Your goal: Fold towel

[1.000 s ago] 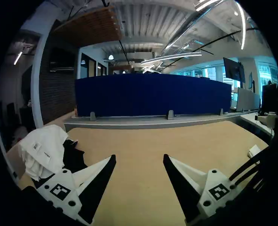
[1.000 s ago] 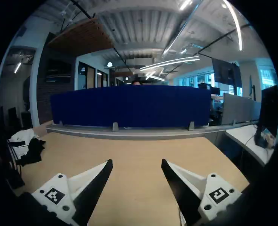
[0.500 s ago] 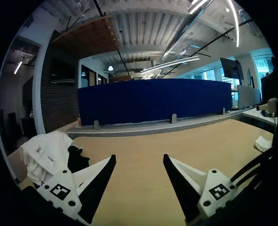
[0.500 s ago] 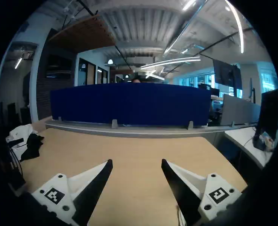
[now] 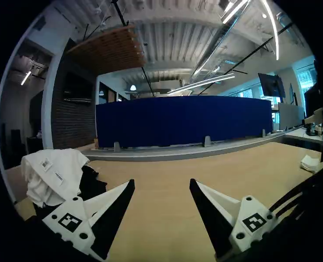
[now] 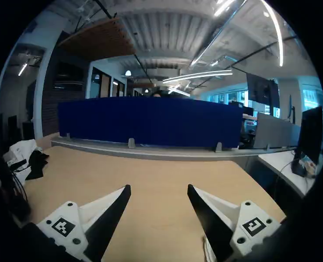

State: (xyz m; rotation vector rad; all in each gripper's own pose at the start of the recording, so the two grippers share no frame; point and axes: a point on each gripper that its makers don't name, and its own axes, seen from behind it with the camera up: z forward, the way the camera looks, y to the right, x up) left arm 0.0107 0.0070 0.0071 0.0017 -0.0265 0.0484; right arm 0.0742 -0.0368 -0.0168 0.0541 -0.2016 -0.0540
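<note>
A crumpled pile of white towels (image 5: 52, 174) lies on the wooden table (image 5: 170, 174) at the left, over a black cloth (image 5: 90, 184). My left gripper (image 5: 161, 192) hovers open just right of that pile, nothing between its fingers. A small folded white towel (image 5: 312, 162) sits at the table's right edge. In the right gripper view the same white pile (image 6: 20, 152) and black cloth (image 6: 36, 159) lie far off to the left. My right gripper (image 6: 159, 196) is open over bare table (image 6: 161, 174). A bit of white cloth (image 6: 207, 252) peeks out under its right finger.
A blue partition (image 5: 183, 120) on a grey ledge (image 5: 178, 152) closes the far side of the table. Another desk with a monitor (image 6: 309, 133) stands to the right. Black cables (image 6: 12, 183) hang at the left edge of the right gripper view.
Both grippers stayed open. The left view has dropped lower and swung a little, so the white pile sits higher and nearer. In the right view the pile slid further left.
</note>
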